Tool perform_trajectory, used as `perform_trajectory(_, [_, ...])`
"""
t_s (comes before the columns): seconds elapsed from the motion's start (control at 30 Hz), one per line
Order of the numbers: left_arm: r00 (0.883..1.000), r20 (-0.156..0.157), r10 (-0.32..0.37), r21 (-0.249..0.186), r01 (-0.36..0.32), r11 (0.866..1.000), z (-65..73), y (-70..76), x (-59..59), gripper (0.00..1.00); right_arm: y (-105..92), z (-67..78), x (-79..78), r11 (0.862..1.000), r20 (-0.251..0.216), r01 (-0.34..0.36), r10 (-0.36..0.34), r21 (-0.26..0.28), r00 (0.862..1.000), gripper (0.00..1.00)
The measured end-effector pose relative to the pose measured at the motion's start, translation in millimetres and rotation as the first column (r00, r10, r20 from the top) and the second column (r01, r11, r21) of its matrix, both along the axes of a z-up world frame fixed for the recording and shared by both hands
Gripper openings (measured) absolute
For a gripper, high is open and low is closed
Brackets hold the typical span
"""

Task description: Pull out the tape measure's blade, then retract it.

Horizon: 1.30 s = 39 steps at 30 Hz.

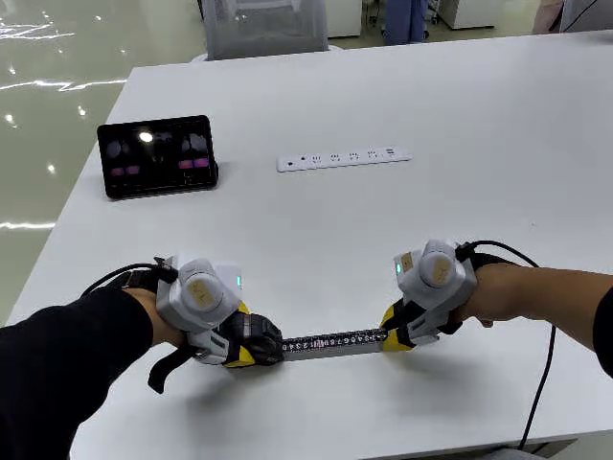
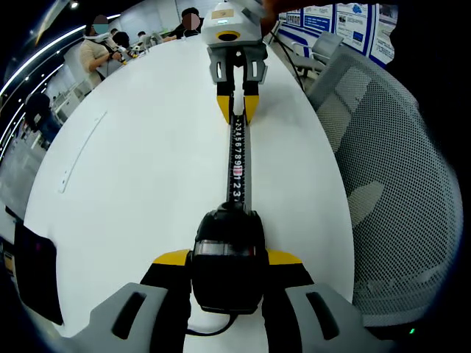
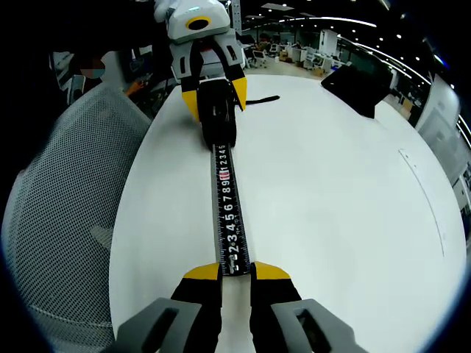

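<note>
My left gripper point(image 2: 228, 257) is clenched on the tape measure's case point(image 2: 228, 283). My right gripper point(image 3: 235, 273) pinches the blade point(image 3: 224, 206) by its tip, and it runs straight between them over the surface point(image 1: 383, 220).

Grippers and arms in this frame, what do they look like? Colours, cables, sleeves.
Left gripper and right gripper: light grey housings, black jaws with yellow tips, a green light on each. A black cable runs from the right one. Both arms wear black sleeves.
</note>
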<state>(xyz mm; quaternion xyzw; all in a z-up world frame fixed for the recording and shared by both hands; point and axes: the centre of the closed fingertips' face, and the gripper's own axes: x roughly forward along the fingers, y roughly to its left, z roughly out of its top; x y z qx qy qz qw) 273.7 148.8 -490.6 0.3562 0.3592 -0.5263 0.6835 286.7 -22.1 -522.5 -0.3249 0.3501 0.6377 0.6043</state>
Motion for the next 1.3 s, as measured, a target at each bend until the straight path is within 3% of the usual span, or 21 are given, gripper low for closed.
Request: perform_trajectory(1.3, [1.0, -0.001, 0.006, 0.0, -0.006, 1.0, -0.1, 0.0, -0.7, 0.31, -26.4, 1.8, 1.5, 1.0, 0.002, 0.011, -0.011, -0.006, 1.0, 0.1])
